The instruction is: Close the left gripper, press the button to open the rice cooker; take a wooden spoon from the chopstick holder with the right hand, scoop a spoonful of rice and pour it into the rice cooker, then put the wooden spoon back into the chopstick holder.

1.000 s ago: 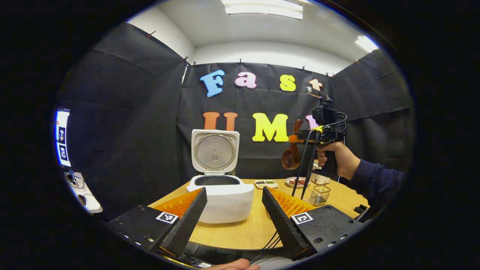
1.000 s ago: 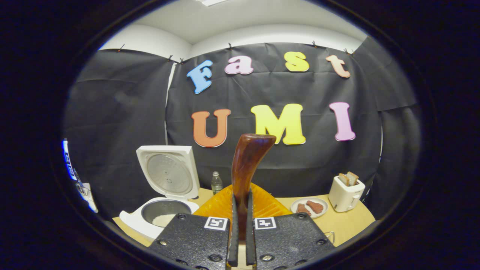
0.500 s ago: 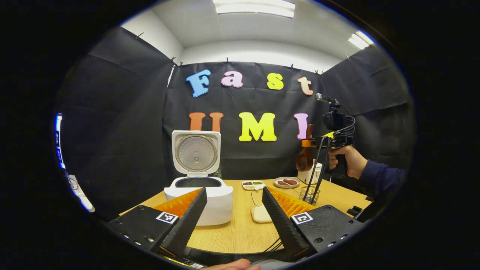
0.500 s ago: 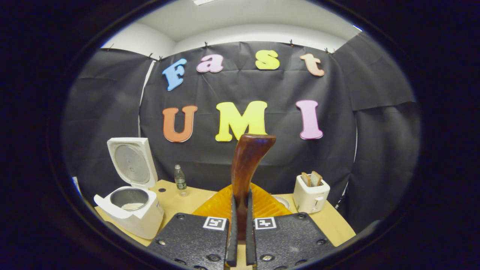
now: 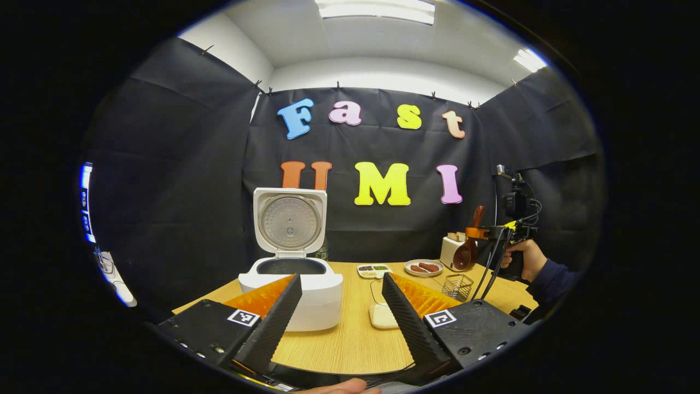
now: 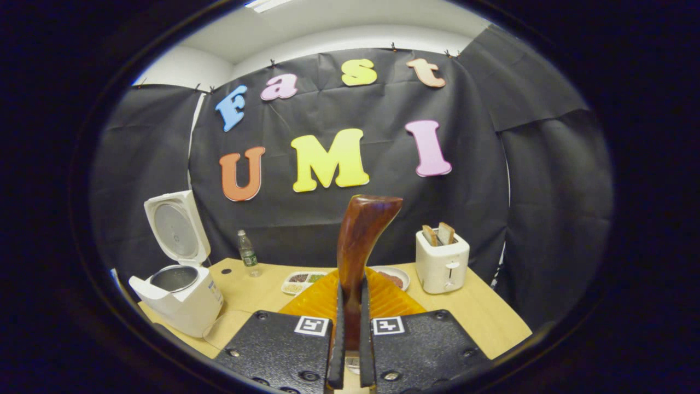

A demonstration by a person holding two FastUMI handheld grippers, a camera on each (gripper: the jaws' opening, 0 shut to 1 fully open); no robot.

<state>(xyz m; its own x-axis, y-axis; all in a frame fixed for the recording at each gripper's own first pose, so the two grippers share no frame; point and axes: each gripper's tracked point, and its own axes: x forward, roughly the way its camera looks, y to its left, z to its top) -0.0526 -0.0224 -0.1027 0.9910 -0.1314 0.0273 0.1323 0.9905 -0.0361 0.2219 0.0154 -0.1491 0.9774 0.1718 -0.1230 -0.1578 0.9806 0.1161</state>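
Setting: a wooden table [image 5: 350, 339] in a cloth-walled booth, with a person working a pair of hand-held tongs in each hand.
Rice cooker: the white rice cooker [image 5: 298, 284] stands at the table's left with its lid [image 5: 290, 221] swung upright and the inner pot exposed, so the button press looks done.
Left tongs: the left tongs [image 5: 340, 312] hang low at the near edge, spread wide and empty, pointing between the cooker and a small pale dish [image 5: 380, 316]; they appear parked clear of the work.
Right tongs: the right tongs [image 6: 350, 334] are pressed together on the handle of the wooden spoon [image 6: 358, 246], which rises upright between them.
Spoon: from the left gripper view the wooden spoon hangs bowl-down from the right tongs [image 5: 477, 234], above and just beyond the wire chopstick holder [image 5: 458, 285] at the table's right, well apart from the cooker.
Hand: a hand [image 5: 519, 260] in a dark sleeve grips the right tool's handle.
Stage: judging by the bowl-down hold over the holder, this is likely the return of the spoon, though a fresh pick-up cannot be ruled out.
Background: a toaster [image 6: 442, 260] with bread, a plate of sausages [image 5: 424, 267], a divided tray of grains [image 6: 302, 282] and a water bottle [image 6: 247, 253] sit along the far edge.
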